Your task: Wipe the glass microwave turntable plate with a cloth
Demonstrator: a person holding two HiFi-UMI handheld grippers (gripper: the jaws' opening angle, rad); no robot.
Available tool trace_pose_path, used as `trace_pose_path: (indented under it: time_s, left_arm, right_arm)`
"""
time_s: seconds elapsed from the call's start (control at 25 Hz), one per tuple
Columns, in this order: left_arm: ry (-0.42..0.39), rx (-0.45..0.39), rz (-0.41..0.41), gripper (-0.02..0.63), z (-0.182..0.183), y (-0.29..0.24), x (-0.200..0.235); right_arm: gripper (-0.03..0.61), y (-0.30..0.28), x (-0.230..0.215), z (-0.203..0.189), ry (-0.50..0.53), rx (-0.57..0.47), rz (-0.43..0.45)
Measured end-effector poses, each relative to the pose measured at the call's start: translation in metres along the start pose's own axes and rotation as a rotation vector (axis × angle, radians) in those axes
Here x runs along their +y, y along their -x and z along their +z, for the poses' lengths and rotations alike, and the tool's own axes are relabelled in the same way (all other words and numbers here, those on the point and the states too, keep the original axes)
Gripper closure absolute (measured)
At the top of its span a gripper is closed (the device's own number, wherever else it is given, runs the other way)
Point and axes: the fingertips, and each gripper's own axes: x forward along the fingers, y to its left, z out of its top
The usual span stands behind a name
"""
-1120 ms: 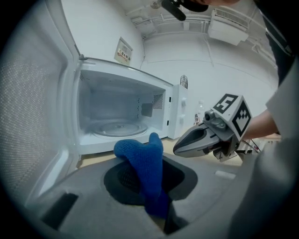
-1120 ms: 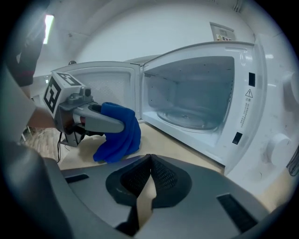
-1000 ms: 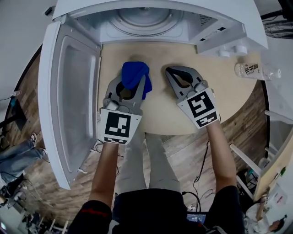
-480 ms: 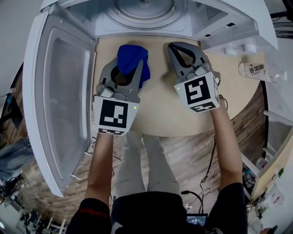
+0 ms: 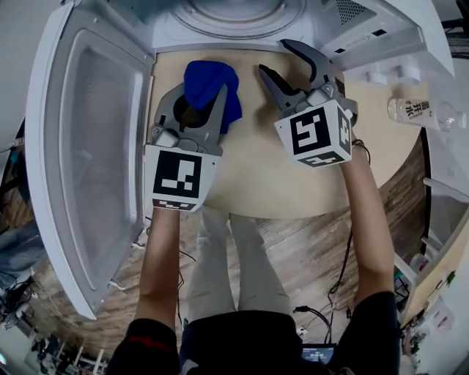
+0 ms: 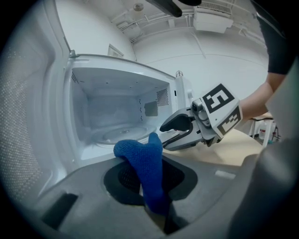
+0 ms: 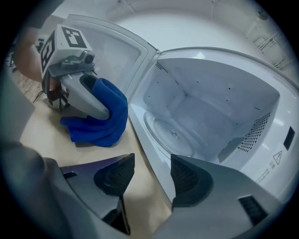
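The glass turntable plate (image 5: 233, 10) (image 6: 117, 135) (image 7: 170, 135) lies inside the open microwave (image 5: 322, 33). My left gripper (image 5: 204, 91) (image 6: 152, 186) is shut on a blue cloth (image 5: 211, 82) (image 6: 142, 161) (image 7: 100, 122), held just in front of the microwave's opening. The cloth bunches up over the jaw tips. My right gripper (image 5: 274, 58) (image 7: 152, 163) (image 6: 164, 137) is beside it on the right, near the oven's front edge. Its jaws have just been opening, they stand open, and nothing is between them.
The microwave door (image 5: 88, 146) swings wide open on the left. The oven stands on a round wooden table (image 5: 256, 172). A clear plastic bottle (image 5: 421, 111) lies at the table's right side. The person's legs and a wood floor show below.
The right gripper's jaws went from shut to open and the gripper rolled. Both grippers moved closer to the microwave opening. The left one still holds the cloth.
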Motion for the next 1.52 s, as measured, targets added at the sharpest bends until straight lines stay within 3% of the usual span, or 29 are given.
trace_pose_path:
  time_s: [0.36,0.76,1.04,1.52]
  left_arm:
    - [0.045,-0.003,0.004,0.557,-0.001,0.001,0.005]
    - [0.116,-0.021,0.015,0.557,-0.005,0.004,0.013]
    - [0.178,-0.046,0.05,0.557,-0.005,0.007,0.022]
    - [0.109,-0.005,0.048,0.557,-0.005,0.001,0.018]
  right_arm:
    - [0.293,-0.008,-0.008,0.005,0.034,0.026,-0.024]
    - [0.285,-0.02,-0.008,-0.002,0.017,0.077,-0.054]
    - [0.285,-0.022,-0.009,-0.008,0.059,0.095,-0.085]
    - [0.287,-0.022,-0.008,-0.008,0.064,0.078,-0.101]
